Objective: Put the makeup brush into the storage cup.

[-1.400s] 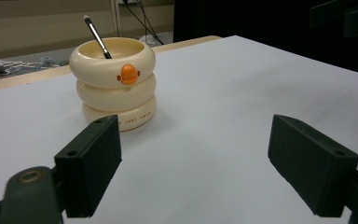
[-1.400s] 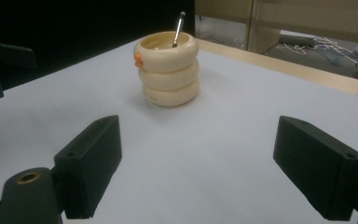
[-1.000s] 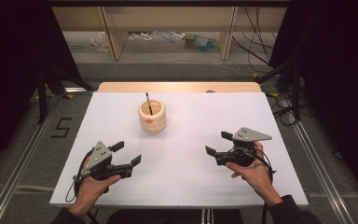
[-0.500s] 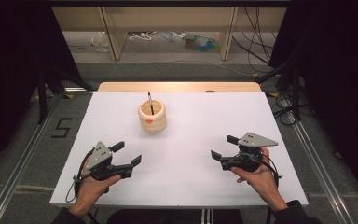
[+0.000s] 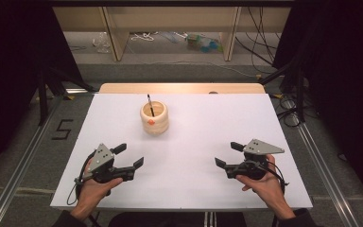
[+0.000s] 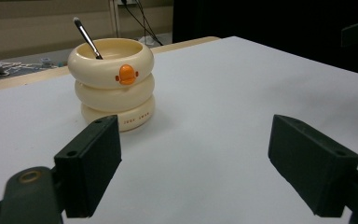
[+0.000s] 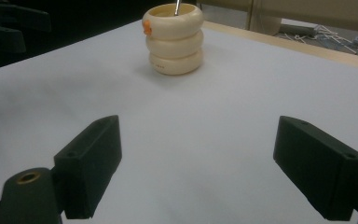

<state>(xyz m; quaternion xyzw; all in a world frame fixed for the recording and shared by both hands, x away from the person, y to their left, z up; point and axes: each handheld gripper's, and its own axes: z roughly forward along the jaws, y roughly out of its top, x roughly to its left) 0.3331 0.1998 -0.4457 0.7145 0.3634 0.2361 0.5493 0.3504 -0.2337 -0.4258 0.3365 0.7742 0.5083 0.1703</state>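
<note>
Since a second ago: my right gripper (image 5: 228, 155) has drawn back toward the near right part of the table (image 5: 198, 123); the left one has stayed put.
Right gripper: jaws spread wide, nothing between them, low over bare white surface.
Left gripper (image 5: 131, 155): jaws likewise wide apart and empty, resting near the front left of the table.
Holder (image 5: 154, 118): cream, ringed like three stacked tubes, with an orange duck-bill mark; it stands upright mid-table toward the far edge, well apart from both grippers.
Brush (image 5: 150, 105): thin dark handle leaning inside the holder, its end poking above the rim.
Step in hand: I judge this a rest or start pose, with no reach begun.
Next move: I would bring one gripper forward to the holder, narrow the jaws, and line them on the brush handle above the rim; the other may need to steady the holder so it does not tip.
</note>
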